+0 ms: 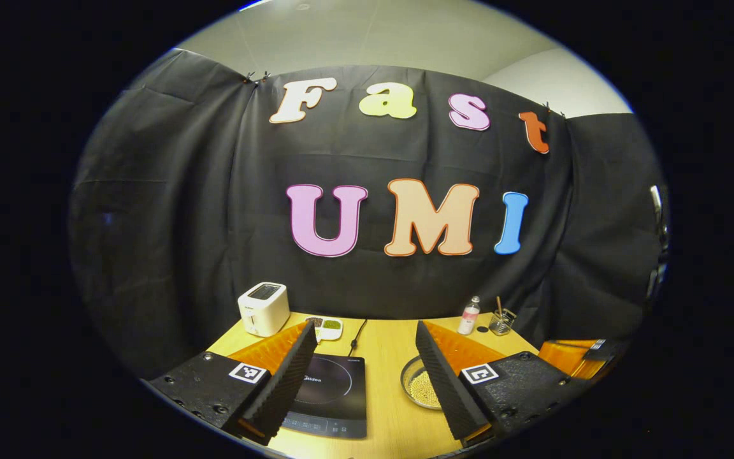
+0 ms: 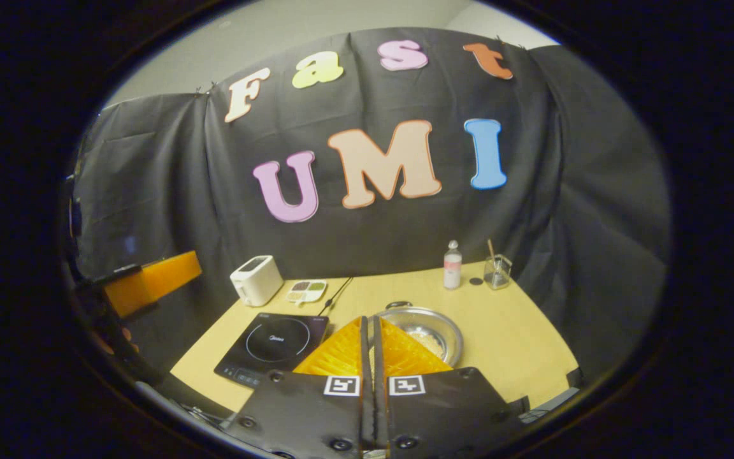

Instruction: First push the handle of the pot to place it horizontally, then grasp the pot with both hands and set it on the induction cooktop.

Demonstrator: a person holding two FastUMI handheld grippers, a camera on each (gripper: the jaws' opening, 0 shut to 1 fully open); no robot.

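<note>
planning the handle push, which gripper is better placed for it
Probably right: the right gripper is shut and lined up just short of the pot, good for a poke. The left gripper is open, between cooktop and pot.

Both views look down from above the table (image 1: 380,357), facing the wall.
</note>
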